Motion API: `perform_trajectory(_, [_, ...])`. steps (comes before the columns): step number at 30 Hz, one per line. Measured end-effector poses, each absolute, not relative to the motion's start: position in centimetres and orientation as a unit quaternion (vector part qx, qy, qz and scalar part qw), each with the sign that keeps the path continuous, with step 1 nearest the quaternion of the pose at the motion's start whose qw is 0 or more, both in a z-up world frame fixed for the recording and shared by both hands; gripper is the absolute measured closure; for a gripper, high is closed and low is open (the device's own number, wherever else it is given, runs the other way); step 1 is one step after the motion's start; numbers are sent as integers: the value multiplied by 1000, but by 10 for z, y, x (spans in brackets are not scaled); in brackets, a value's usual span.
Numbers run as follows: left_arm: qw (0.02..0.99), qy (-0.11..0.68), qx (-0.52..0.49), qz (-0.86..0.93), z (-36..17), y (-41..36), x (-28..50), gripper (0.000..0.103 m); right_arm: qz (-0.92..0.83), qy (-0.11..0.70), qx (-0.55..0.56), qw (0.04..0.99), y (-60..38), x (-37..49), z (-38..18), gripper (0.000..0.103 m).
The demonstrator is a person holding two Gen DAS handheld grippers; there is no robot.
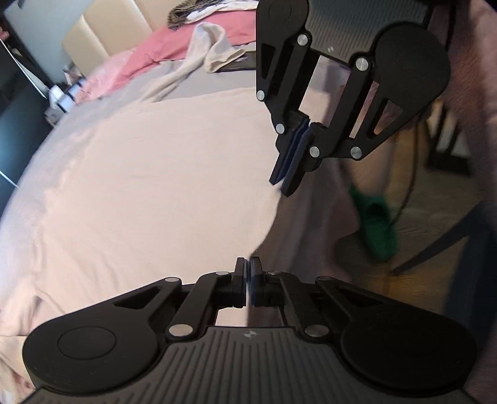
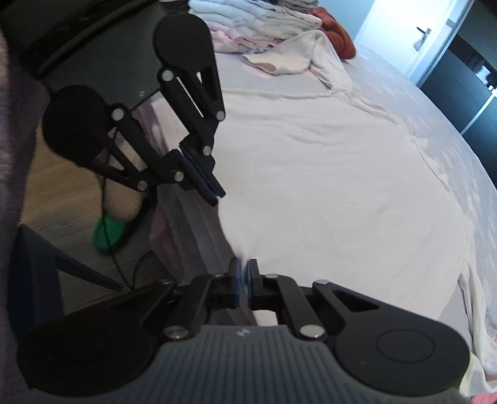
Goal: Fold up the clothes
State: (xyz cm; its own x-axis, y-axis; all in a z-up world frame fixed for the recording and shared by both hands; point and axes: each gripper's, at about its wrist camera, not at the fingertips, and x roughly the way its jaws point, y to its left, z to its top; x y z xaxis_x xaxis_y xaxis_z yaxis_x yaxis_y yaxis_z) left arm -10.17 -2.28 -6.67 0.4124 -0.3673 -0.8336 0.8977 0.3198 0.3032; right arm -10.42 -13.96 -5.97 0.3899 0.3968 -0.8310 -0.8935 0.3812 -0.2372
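Item: pale garment (image 1: 139, 174), spread flat on the bed (image 2: 419, 102). Near hem along the bed edge; left gripper (image 1: 248, 276) and right gripper (image 2: 243, 273) both pinched closed at it, side by side, equally near.

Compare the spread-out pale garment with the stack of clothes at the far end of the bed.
The pale garment lies flat and unfolded in one layer; the stack of clothes is folded and piled. The garment covers much of the bed, the stack a small patch. Both are light-coloured.

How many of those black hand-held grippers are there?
2. The left gripper and the right gripper both pinch the pale garment's near edge.
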Motion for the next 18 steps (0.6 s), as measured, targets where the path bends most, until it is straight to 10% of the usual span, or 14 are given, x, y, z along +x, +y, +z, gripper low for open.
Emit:
perform_trajectory(13, [736,407,346,-416,-89,-22,-71,100,419,379,-365,740,-137,-99,-89,98])
perform_trajectory(16, [740,422,311,-422,-74,-15,-66,64,409,408,-337,744,-144,-94,-83,81])
perform_trajectory(18, [751,423,278,-425,-58,-8,-58,61,397,416,-320,753,-154,-91,-69,65])
